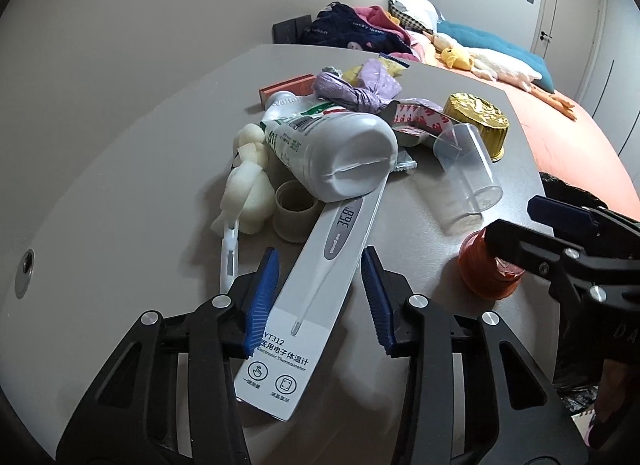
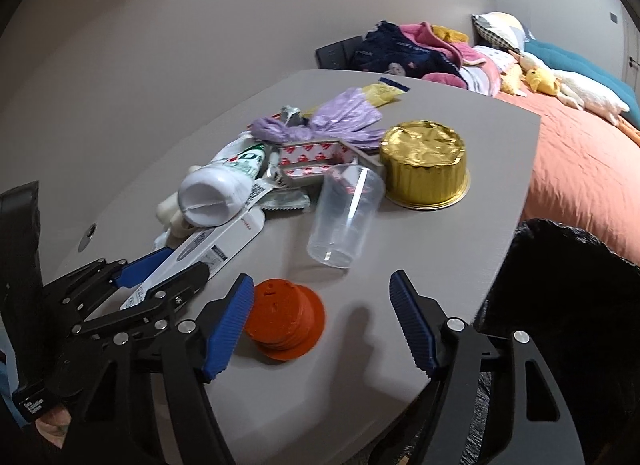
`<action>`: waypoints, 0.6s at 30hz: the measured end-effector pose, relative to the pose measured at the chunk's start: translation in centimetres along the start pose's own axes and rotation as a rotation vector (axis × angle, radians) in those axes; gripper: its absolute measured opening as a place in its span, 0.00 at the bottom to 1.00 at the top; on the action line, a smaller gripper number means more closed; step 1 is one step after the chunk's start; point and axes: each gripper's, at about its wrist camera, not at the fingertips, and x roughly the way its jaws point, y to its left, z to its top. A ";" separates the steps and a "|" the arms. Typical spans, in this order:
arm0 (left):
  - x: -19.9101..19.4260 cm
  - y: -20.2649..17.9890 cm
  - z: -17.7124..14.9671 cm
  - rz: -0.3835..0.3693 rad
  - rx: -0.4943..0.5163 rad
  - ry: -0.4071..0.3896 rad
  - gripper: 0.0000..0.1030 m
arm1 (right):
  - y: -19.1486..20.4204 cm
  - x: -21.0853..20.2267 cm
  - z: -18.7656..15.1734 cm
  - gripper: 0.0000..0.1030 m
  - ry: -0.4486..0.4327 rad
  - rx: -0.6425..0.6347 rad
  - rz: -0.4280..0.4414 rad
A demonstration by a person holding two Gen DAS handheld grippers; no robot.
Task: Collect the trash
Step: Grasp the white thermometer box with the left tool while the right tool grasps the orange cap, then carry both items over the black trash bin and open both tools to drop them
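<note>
Both handheld tools look alike: the left black plastic gripper [image 1: 322, 297] and right black plastic gripper [image 2: 322, 319] carry ribbed blue fingertip pads [image 1: 262, 297], with round silver screws [image 1: 221, 301] at the pivots.

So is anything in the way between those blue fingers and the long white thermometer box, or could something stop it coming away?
Nothing sits between them: the left gripper already straddles the near end of the thermometer box. The snag is further up: the white bottle lies across the box's far end, so lifting will likely tip or roll it.
</note>
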 end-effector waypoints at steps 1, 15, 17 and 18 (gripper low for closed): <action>0.0 0.0 0.0 0.001 0.004 0.002 0.40 | 0.2 0.0 -0.1 0.68 0.003 -0.004 0.009; -0.2 0.5 -0.4 -0.064 -0.034 0.004 0.27 | 1.1 1.8 -0.1 0.39 0.102 0.025 0.146; -0.2 0.8 -0.5 -0.071 -0.044 0.003 0.27 | 1.2 1.9 0.0 0.39 0.101 0.033 0.154; -0.2 0.8 -0.5 -0.073 -0.047 0.003 0.27 | 1.2 2.0 0.0 0.38 0.103 0.037 0.156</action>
